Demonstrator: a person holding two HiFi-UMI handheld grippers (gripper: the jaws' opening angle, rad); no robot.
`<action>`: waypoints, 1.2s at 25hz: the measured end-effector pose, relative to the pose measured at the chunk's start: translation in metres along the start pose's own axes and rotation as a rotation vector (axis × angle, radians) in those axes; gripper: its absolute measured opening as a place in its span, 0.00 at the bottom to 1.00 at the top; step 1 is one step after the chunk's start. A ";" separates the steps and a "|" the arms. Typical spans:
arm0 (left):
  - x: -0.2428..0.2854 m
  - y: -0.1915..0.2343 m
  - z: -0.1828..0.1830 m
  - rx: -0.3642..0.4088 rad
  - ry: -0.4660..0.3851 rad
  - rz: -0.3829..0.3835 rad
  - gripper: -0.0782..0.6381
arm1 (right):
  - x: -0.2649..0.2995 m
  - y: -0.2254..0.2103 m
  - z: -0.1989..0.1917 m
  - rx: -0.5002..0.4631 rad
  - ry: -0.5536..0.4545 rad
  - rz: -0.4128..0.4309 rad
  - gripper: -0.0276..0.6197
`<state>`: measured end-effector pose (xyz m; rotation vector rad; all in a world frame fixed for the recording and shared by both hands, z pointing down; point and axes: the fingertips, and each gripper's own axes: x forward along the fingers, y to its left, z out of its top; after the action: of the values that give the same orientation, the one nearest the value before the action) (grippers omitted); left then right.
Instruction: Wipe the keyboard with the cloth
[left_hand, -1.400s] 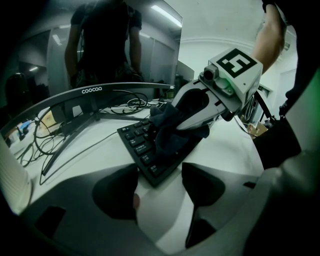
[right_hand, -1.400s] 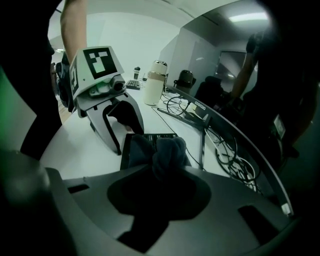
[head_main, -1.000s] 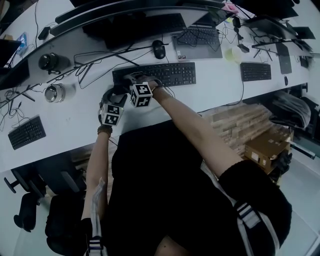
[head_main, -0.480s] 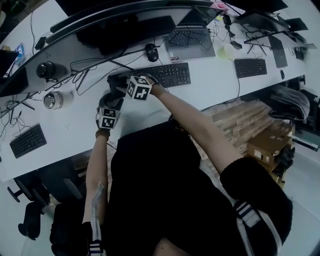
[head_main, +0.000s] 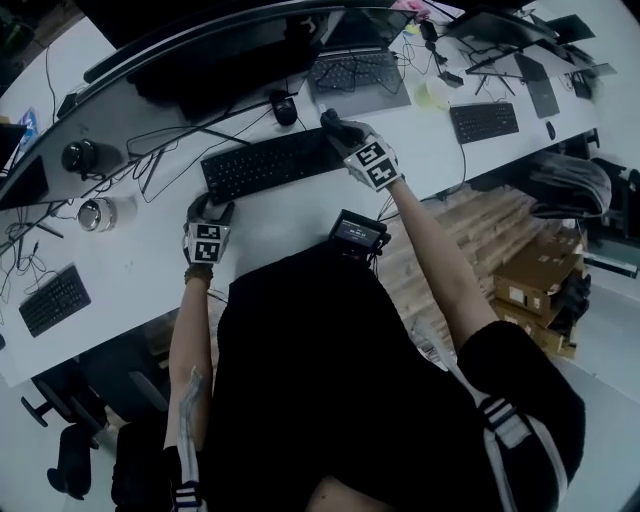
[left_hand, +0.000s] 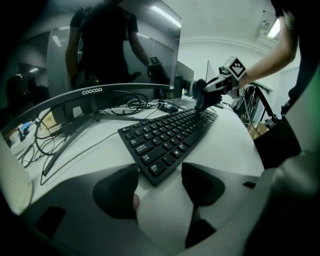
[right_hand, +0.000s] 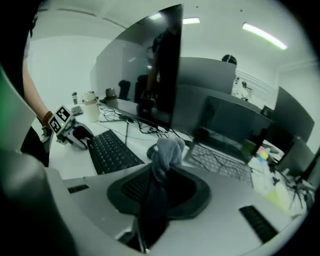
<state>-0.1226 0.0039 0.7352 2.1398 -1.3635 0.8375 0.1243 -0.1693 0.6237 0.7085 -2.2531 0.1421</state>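
At desk edge, head view, two hand-held grippers, both tipped downward to the desk top.

Left gripper (head_main: 211, 209): one. Forearm bare and nearly straight, running up from 6 o'clock; wrist banded. Set at 7 o'clock of the black keyboard (head_main: 265, 163), off its left end. Jaws spread, pinching nothing; keyboard's near corner just ahead between the two tips, contact with them not determinable.

Right gripper (head_main: 336, 126): one. Arm stretched out toward 12 o'clock, elbow slightly bent, marker cube facing up. Set at 3 o'clock of the same keyboard, over its right end. Jaws pressed onto the cloth (right_hand: 166, 151), grey, bunched above the tips with a darker fold hanging down between them. Contact of cloth with keys not determinable.

Count, head view:
- Cloths: one, in right gripper.
- Separate black keyboards: three. Task keyboard at centre; small keyboard (head_main: 52, 298) at 8 o'clock, well apart; third keyboard (head_main: 483, 121) at 2 o'clock.
- Grey laptop-like slab (head_main: 360, 72) with own keys: one, at 12 o'clock of right gripper.
- Mouse (head_main: 285, 108): one, just beyond the task keyboard.
- Round containers (head_main: 80, 155): two, at 9 o'clock of the keyboard, near each other.
- Curved monitor (head_main: 200, 50): one, behind the keyboard.
- Loose cables: several, not countable.
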 end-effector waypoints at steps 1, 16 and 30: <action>0.000 0.001 0.000 0.002 0.000 0.002 0.49 | -0.009 -0.013 -0.016 0.013 0.031 -0.044 0.16; -0.001 -0.003 -0.002 -0.007 0.007 0.000 0.49 | -0.016 -0.034 -0.113 0.239 0.290 -0.107 0.37; -0.001 -0.002 0.000 0.001 0.003 0.004 0.49 | -0.010 -0.044 -0.143 0.393 0.299 -0.223 0.14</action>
<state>-0.1211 0.0051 0.7348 2.1366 -1.3666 0.8428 0.2439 -0.1578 0.7129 1.0629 -1.8625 0.5551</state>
